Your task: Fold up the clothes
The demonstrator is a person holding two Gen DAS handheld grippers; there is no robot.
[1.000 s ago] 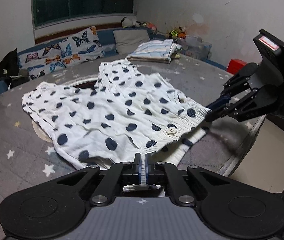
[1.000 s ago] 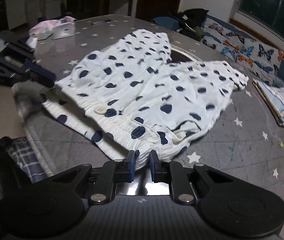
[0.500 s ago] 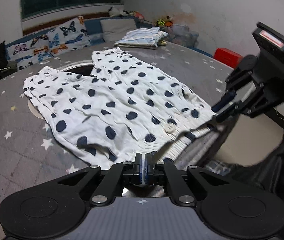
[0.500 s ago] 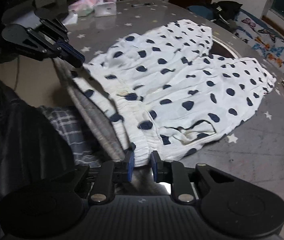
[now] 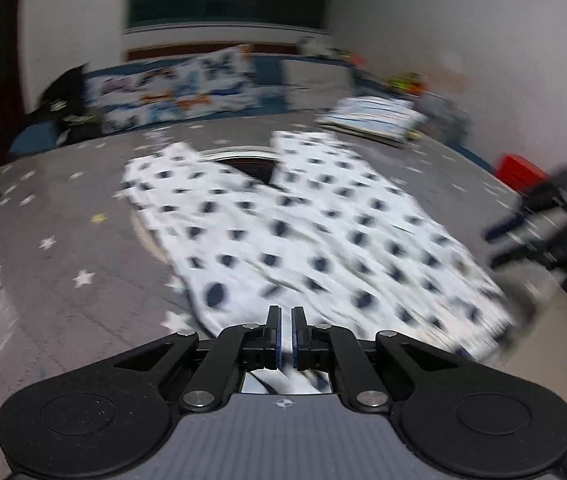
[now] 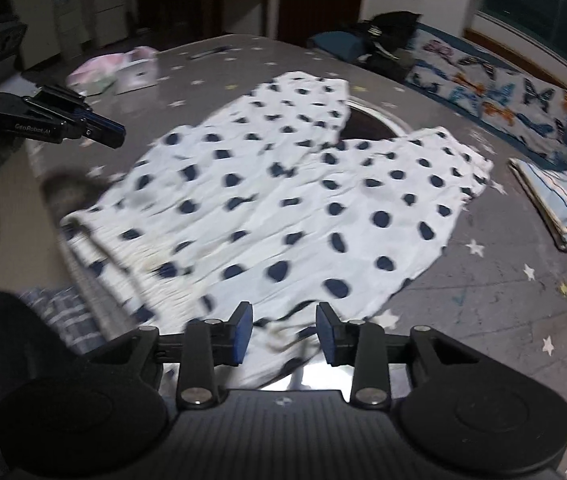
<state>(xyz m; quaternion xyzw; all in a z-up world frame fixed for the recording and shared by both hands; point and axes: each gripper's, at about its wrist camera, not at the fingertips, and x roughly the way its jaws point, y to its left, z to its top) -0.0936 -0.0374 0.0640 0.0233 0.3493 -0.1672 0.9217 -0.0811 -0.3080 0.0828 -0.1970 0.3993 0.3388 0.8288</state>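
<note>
Starry table [image 6: 483,312]: shorts [image 6: 283,208] before right tool [image 6: 283,334].
</note>
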